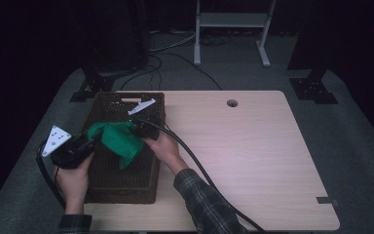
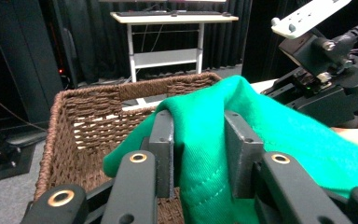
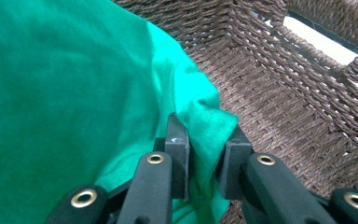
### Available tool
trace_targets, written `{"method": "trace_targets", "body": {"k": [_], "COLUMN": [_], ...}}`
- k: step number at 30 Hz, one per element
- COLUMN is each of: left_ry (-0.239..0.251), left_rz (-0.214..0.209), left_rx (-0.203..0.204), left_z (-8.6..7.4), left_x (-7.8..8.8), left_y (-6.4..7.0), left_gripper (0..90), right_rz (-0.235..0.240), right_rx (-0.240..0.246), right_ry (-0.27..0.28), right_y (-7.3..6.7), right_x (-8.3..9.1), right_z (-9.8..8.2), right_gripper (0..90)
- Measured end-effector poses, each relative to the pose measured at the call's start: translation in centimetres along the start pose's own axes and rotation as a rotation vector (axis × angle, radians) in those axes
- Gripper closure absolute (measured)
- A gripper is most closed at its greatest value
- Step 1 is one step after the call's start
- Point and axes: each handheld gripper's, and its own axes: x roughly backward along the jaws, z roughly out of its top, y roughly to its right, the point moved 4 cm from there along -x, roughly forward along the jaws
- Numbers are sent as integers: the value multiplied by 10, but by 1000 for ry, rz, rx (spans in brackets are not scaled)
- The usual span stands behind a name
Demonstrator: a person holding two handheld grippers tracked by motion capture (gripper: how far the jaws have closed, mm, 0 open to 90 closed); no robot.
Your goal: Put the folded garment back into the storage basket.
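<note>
A green cloth (image 1: 121, 141) hangs bunched over a brown wicker basket (image 1: 121, 187) at the table's left. My left gripper (image 1: 90, 139) comes at it from the left. In the left gripper view a thick fold of the cloth (image 2: 270, 135) sits between the jaws of that gripper (image 2: 198, 135), with a dark gap beside the left pad, so the hold looks loose. My right gripper (image 1: 137, 127) is at the cloth's right end. In the right gripper view that gripper (image 3: 205, 140) is shut on a corner of the cloth (image 3: 65, 93) above the basket's woven wall (image 3: 284, 93).
The basket rim (image 2: 98, 107) has a handle slot in its far wall. The light wooden table (image 1: 253, 146) stretches to the right, with a cable hole (image 1: 232, 103) near its back edge. A white desk frame (image 1: 231, 29) stands on the floor beyond.
</note>
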Motion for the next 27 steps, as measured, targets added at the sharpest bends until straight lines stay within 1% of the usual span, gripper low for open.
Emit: {"method": "trace_targets", "body": {"k": [7,11,13,14,15,16,19,21,22,24,26,27], "left_ry": [-12,-16,-22,-25,-27,-30,-29,-41,-41,-43,-44,-41], "left_rz": [11,30,40,47,53,51,52,47,42,35,22,21], "left_rx": [1,5,9,10,12,18,25,42,41,38,38,42], "left_z": [-1,-1,-1,-1,-1,-1,-1,-1,-2,-2,-1,-1], "left_x": [-1,-1,-2,-3,-3,-4,-4,-6,-6,-7,-7,-7], "left_y": [0,-1,-2,-2,-2,-3,-4,-5,-5,-4,-3,-4], "left_gripper": [646,593,531,495,455,417,285,184,158,64,21,21], "right_rz": [3,-3,1,13,6,-4,2,2,3,3,0,0], "right_rx": [3,8,5,3,11,16,16,18,20,19,24,25], "right_ry": [-2,-9,-8,-13,-17,-22,-19,-20,-21,-20,-23,-23], "right_y": [-1,-1,-1,-1,-2,-2,-1,-1,-1,-1,-1,-1], "right_x": [0,-1,-1,-2,-2,-2,-2,-3,-3,-3,-3,-3], "right_z": [0,0,0,0,0,0,0,0,0,0,0,0], "right_gripper": [777,777,777,777,777,777,776,775,774,772,769,768]}}
